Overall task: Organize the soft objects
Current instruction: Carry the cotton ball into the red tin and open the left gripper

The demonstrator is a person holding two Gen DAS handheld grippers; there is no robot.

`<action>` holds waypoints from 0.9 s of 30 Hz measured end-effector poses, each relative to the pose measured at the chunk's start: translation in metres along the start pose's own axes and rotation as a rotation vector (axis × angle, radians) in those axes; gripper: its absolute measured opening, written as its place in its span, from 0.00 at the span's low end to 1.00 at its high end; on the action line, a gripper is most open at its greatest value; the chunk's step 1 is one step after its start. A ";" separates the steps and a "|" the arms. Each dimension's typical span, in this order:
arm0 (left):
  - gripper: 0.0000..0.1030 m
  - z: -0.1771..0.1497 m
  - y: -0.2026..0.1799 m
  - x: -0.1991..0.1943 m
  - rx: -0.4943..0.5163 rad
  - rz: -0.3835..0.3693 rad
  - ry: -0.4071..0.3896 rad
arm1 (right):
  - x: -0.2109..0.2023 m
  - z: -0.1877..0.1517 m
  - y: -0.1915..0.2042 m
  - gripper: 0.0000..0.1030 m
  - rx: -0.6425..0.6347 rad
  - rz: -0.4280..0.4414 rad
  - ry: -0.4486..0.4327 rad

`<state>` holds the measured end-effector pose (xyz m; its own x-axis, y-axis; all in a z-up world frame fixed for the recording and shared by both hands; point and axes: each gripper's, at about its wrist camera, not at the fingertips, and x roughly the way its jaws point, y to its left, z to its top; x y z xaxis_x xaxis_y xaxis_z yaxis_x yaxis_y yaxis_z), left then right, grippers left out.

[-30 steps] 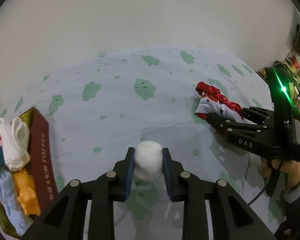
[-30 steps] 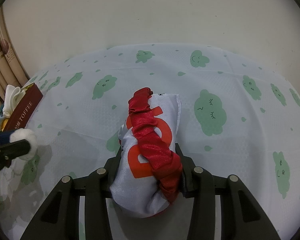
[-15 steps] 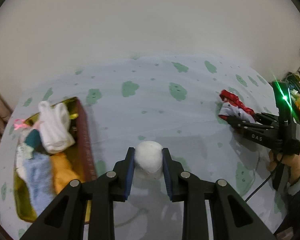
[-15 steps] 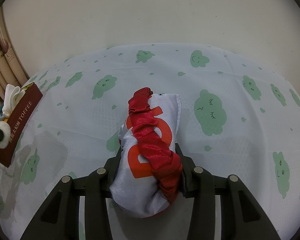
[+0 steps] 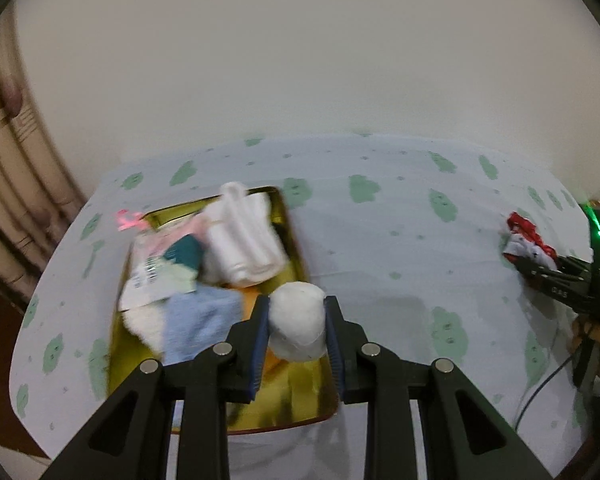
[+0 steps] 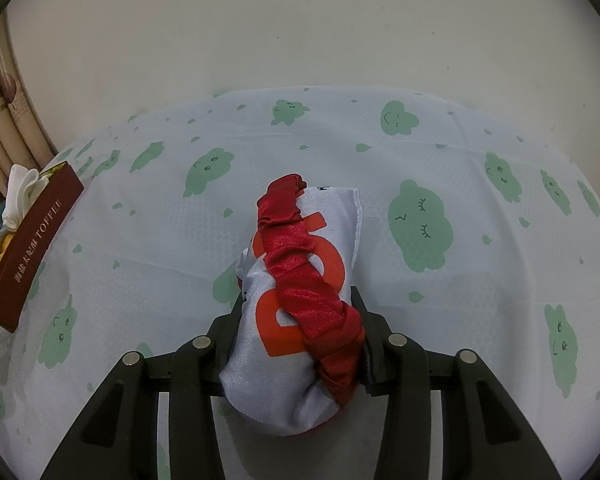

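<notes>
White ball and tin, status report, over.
Left gripper shut on white ball, above gold tin. Right gripper shut on red-trimmed pouch, on the tablecloth. Tin part full; near end free.

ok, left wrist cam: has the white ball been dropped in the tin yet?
No, the white ball sits clamped in the left claw above the tin.

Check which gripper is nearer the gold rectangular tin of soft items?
Left. The left gripper, shut on a white fluffy ball, hangs over the gold tin. The right gripper, shut on a white-and-red fabric pouch, sits well across the table from it.
</notes>
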<state>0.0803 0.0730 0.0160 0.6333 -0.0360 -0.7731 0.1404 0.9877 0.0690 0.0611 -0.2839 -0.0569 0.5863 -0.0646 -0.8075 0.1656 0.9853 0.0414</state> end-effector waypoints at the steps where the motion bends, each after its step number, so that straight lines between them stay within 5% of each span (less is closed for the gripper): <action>1: 0.26 -0.001 0.006 -0.001 -0.010 0.004 0.002 | 0.000 0.000 0.000 0.41 -0.002 -0.001 0.001; 27: 0.26 -0.027 0.093 0.007 -0.160 0.148 0.045 | 0.000 0.001 0.001 0.43 -0.013 -0.006 0.003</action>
<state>0.0773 0.1691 0.0006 0.6032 0.1144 -0.7894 -0.0765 0.9934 0.0855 0.0621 -0.2829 -0.0566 0.5832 -0.0697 -0.8093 0.1587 0.9869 0.0293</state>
